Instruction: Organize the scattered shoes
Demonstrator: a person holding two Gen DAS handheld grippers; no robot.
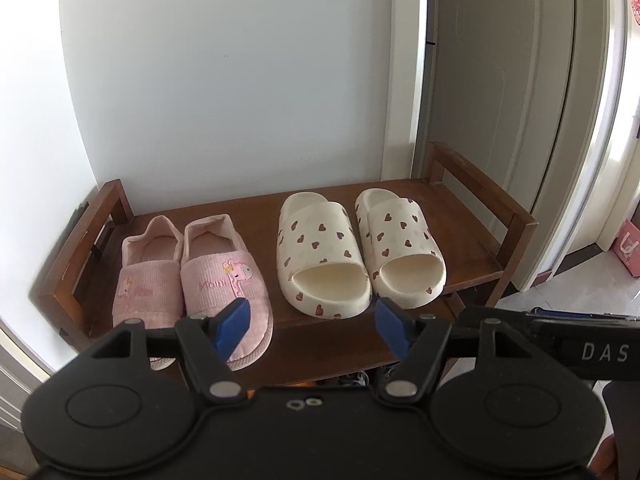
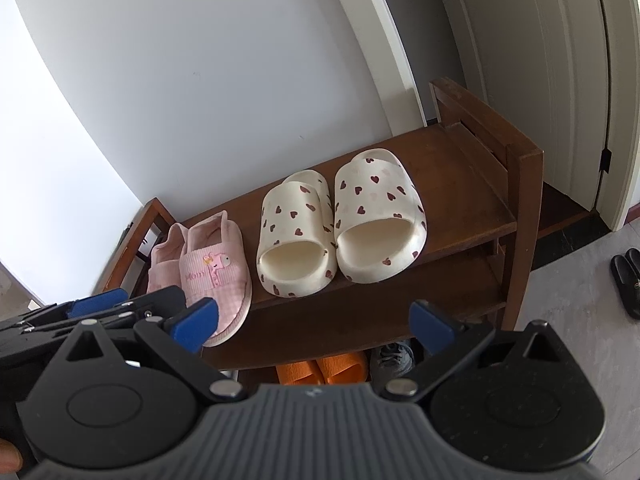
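Left jaws: my left gripper (image 1: pixel 310 330) stands apart with nothing between the blue pads, hanging in front of the rack's top shelf (image 1: pixel 260 208).
Right jaws: my right gripper (image 2: pixel 314 326) is also apart and holds nothing.
Pink slippers: the pair (image 1: pixel 192 276) sits side by side at the left of the top shelf, toes toward me; the right one overhangs the front edge a little, just behind my left pad.
Heart slides: the cream pair (image 1: pixel 360 248) sits to the right of the pink pair, also toes toward me, long axes running front to back.
Lower shelf: an orange pair (image 2: pixel 320 368) and a grey shoe (image 2: pixel 394 356) show under the top shelf, partly hidden.
Loose shoes: a black pair (image 2: pixel 628 276) lies on the floor to the right of the rack, well apart from both grippers.
Key relation: the black pair is off to my right and lower than both jaws, long axes roughly front to back; my right hand is the nearer one.
Judgement: the top shelf looks tidy, so the black pair is probably what remains, and I would swing the right jaws down and rightward across its narrow width.
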